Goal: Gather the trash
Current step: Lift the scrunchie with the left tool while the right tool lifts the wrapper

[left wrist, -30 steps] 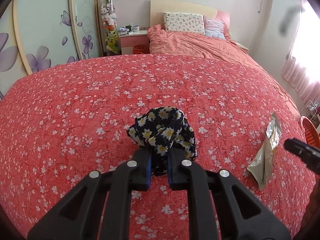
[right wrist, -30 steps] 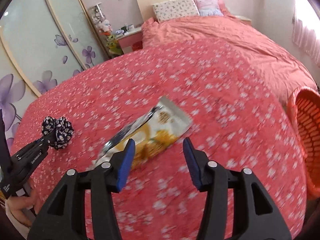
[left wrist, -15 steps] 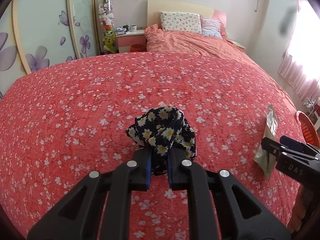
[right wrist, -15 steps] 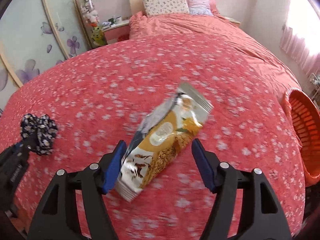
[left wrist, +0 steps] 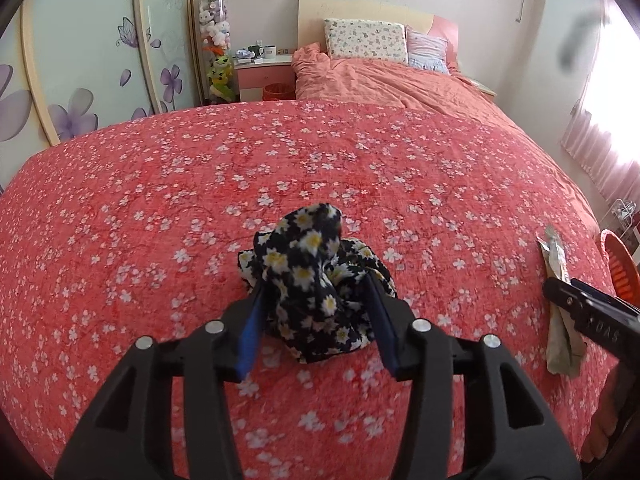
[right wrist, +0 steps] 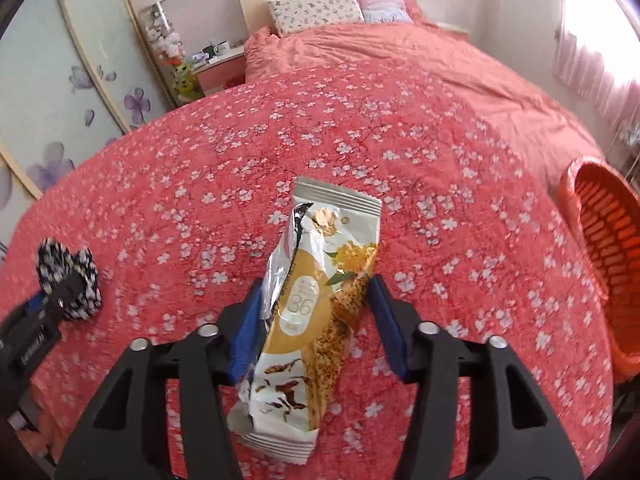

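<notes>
A black scrunchie with daisy print [left wrist: 316,280] lies on the red floral bedspread [left wrist: 280,168]. My left gripper [left wrist: 316,320] is open, its blue pads on either side of the scrunchie. A silver and yellow snack wrapper [right wrist: 316,300] lies on the bedspread between the open jaws of my right gripper [right wrist: 316,328]. The pads stand close to the wrapper's sides. The wrapper also shows edge-on in the left wrist view [left wrist: 560,292], and the scrunchie shows in the right wrist view [right wrist: 68,276].
An orange plastic basket [right wrist: 604,248] stands off the bed's right edge. Pillows [left wrist: 364,38] and a rumpled pink quilt lie at the head of the bed. A nightstand [left wrist: 264,72] and a small red bin stand beside it.
My left gripper has opened and released the scrunchie onto the bedspread. My right gripper has moved forward so the wrapper now sits between its jaws.
</notes>
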Available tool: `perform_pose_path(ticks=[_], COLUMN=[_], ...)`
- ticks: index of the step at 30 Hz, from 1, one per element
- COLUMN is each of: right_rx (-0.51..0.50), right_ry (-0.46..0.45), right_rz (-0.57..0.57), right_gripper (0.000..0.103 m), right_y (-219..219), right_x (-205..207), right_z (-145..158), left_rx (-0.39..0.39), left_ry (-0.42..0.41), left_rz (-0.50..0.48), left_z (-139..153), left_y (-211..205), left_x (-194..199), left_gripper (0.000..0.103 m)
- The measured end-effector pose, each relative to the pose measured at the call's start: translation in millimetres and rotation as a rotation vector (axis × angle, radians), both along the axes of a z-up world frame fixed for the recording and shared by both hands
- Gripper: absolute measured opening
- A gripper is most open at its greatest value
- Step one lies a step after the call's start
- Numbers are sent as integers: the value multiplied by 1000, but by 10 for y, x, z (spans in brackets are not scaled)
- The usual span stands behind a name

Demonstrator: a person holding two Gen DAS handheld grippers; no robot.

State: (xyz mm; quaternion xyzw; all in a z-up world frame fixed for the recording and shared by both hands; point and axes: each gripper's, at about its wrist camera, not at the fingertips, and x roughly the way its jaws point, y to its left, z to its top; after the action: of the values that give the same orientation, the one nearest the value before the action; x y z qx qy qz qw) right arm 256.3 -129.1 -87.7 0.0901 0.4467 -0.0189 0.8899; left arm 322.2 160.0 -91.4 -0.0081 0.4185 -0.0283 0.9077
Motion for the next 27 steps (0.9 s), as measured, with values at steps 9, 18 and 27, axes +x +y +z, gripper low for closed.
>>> perform_pose_path(ticks=[9,18,27], right_rx=[-73,-106,-139], right_ry=[-38,-55,-59], right_rz=[69,89,132], right_gripper=[45,47,48], right_y=[-208,-397,-343], right_x=[-367,-544,-383], right_z=[-38,-49,-40], left_rx=[-12,61,28], left_ry=[2,-19,-5], left_rz=[-59,-127,-85], left_z=[-21,-76,-64], left_y=[-115,-438,-396], left_x=[-115,-436,-335], left_gripper=[19,27,42])
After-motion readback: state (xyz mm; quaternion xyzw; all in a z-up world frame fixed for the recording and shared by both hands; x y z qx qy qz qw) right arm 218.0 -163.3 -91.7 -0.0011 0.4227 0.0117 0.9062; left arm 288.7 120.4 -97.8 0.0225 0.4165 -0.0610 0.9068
